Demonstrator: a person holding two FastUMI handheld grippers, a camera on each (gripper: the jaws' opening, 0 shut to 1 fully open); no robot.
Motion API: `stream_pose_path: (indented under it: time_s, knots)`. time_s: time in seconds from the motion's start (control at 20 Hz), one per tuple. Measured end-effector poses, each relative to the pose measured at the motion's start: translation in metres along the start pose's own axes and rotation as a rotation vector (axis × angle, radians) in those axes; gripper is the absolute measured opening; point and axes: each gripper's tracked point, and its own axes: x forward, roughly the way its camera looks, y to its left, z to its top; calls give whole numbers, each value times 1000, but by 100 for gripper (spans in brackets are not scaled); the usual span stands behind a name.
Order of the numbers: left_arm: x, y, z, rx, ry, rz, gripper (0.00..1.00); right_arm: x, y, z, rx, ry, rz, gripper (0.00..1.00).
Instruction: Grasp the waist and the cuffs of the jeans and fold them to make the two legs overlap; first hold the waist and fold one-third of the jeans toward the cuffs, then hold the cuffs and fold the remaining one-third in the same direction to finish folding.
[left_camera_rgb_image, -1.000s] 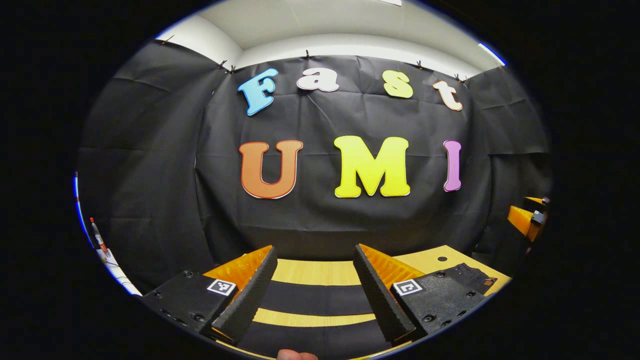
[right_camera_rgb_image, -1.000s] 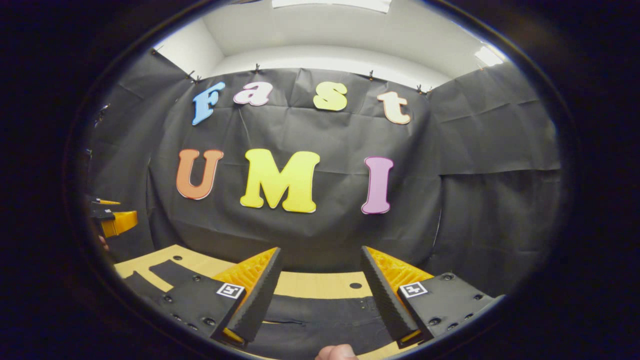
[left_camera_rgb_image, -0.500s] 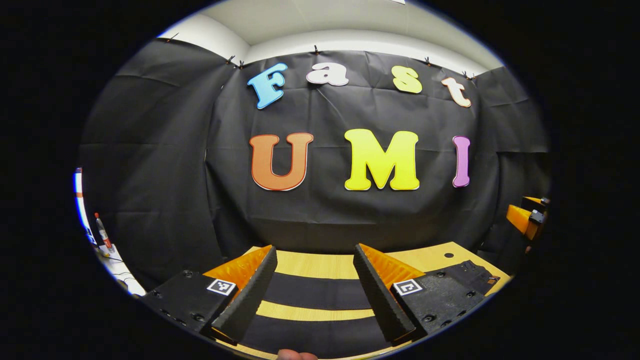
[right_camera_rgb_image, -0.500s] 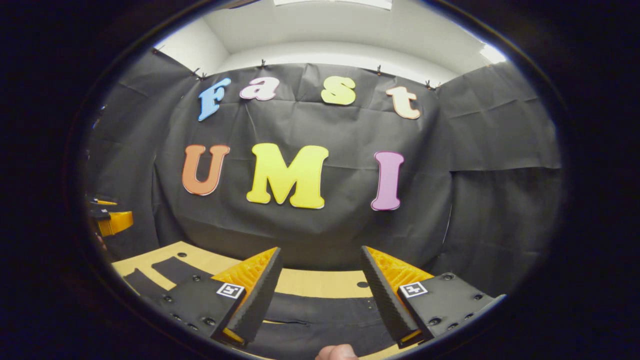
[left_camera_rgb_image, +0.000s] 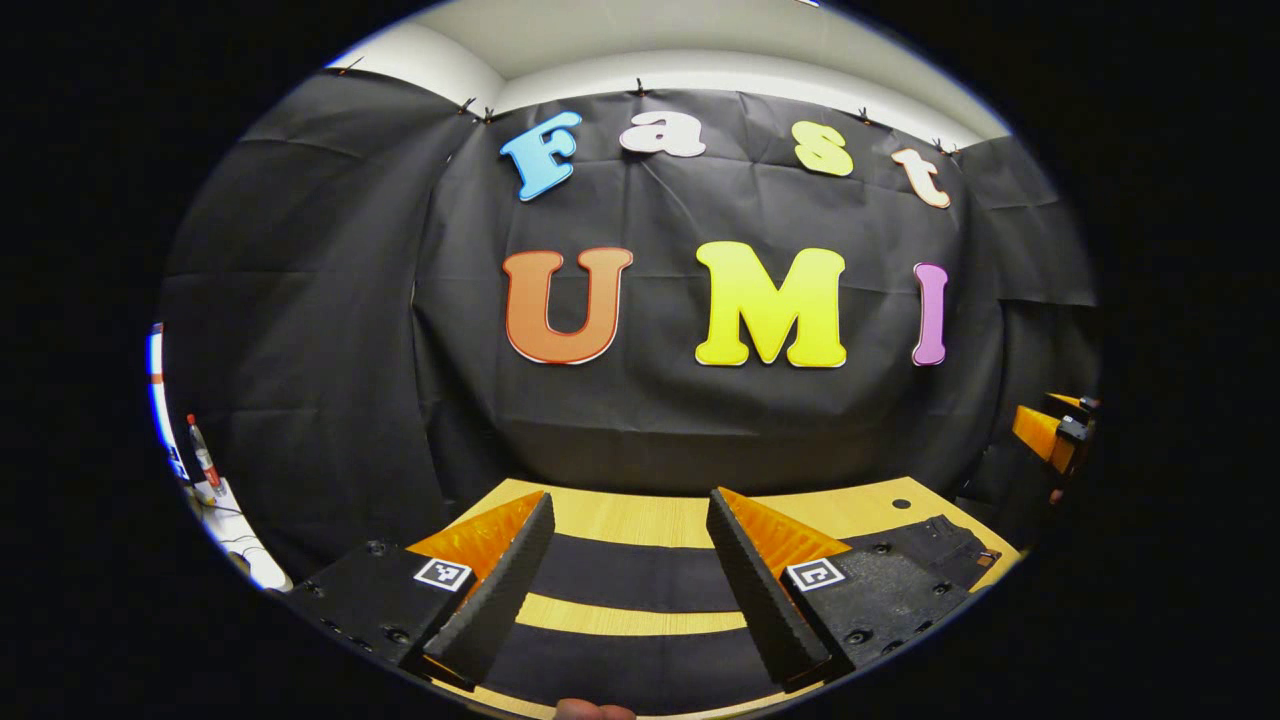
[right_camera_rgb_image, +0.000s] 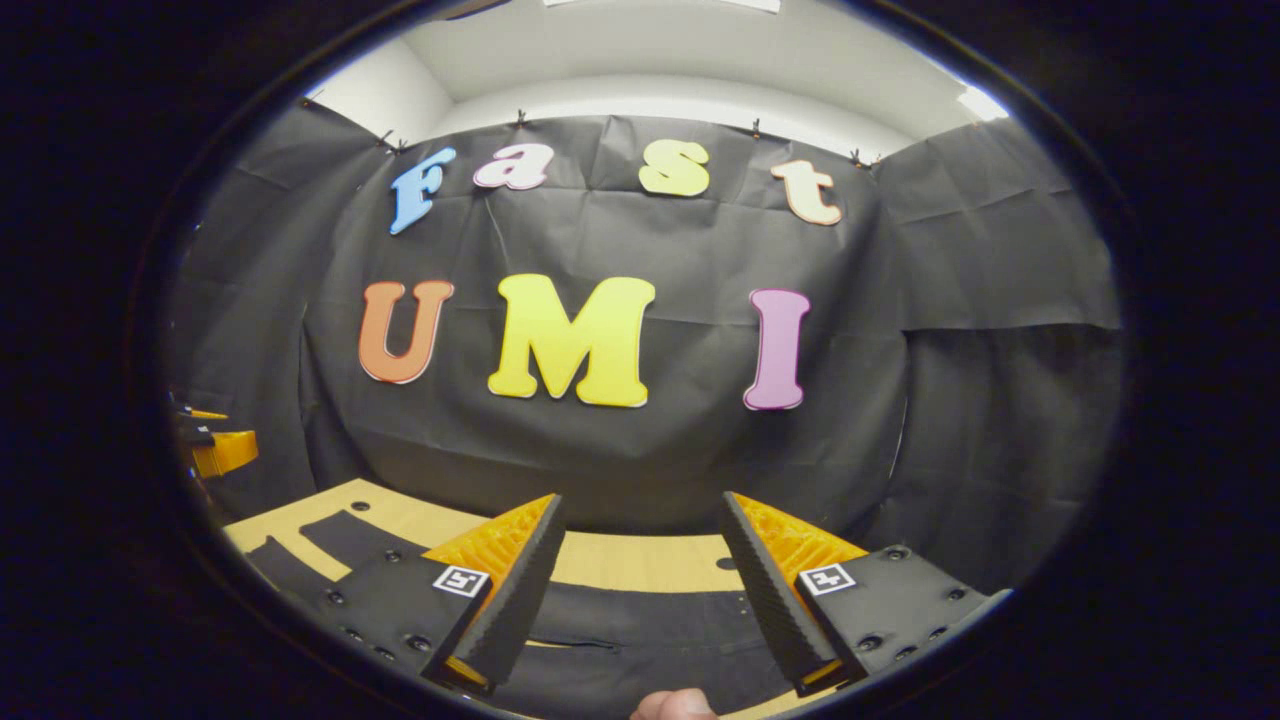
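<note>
Jeans (left_camera_rgb_image: 630, 575) lie flat beneath both spread grippers.

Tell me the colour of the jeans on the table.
Black jeans, clearest in the left gripper view.

The left hand-held gripper (left_camera_rgb_image: 625, 585) hangs above the tabletop (left_camera_rgb_image: 640, 520) with its two fingers spread wide and nothing between them, pointing level toward the tabletop's far edge. The right hand-held gripper (right_camera_rgb_image: 640, 590) is posed the same way over the tabletop, its fingers (right_camera_rgb_image: 510, 600) wide apart and empty. A fingertip (right_camera_rgb_image: 672, 705) of the holding hand shows just behind each gripper, at the tabletop's near side.
</note>
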Motion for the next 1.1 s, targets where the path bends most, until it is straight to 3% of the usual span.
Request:
stream_pose_path:
  time_s: [0.35, 0.55, 0.75, 0.85, 1.1]
  knots:
    - [-3, 41, -72, -174, 213, 55, 99, -4, -71, -72, 125, 216, -103, 94]
    - [-21, 82, -126, -259, 359, 146, 99, -11, -126, -123, 205, 343, -190, 96]
    - [-41, 120, -180, -377, 488, 232, 98, -15, -158, -180, 298, 490, -201, 99]
    - [-49, 133, -204, -489, 553, 274, 99, -23, -165, -211, 353, 566, -201, 99]
    - [-75, 144, -242, -877, 633, 393, 99, -29, -180, -266, 423, 701, -221, 99]
